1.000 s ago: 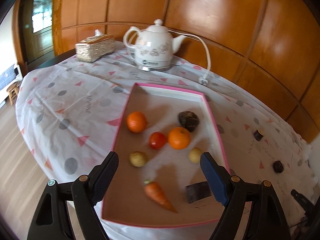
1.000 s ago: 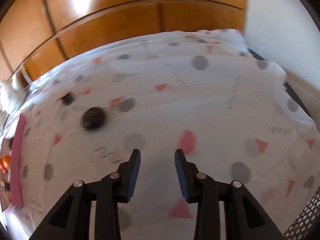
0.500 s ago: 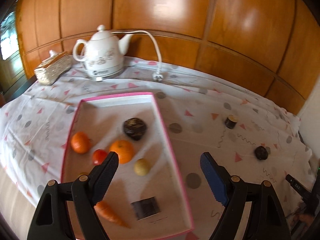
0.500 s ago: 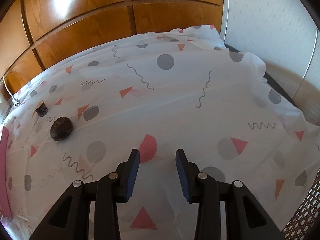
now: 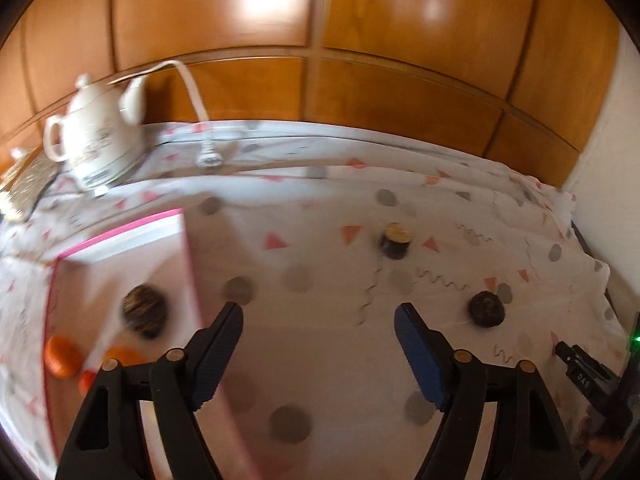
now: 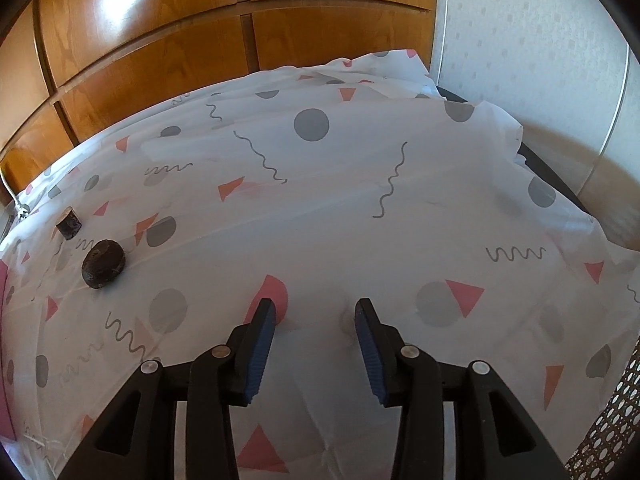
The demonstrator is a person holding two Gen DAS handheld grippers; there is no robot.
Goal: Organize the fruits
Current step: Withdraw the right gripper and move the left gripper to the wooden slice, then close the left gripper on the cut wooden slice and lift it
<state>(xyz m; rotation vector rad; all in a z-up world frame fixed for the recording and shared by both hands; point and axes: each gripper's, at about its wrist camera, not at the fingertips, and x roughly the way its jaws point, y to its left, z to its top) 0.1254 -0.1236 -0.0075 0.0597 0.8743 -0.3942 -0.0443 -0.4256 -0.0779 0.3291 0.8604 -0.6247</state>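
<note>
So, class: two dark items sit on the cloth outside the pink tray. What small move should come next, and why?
Probably carry the left tongs right to straddle the dark round item. Its jaws are closing on nothing, and that item lies loose outside the tray.

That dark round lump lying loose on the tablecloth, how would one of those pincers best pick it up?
Grip the dark round lump across its widest middle, coming down from above with one finger on each side. It looks like a slightly flattened ball lying free on the tablecloth, with bare cloth around it, so nothing blocks either side. The right tool, now opening and holding nothing, seems nearest.
</note>
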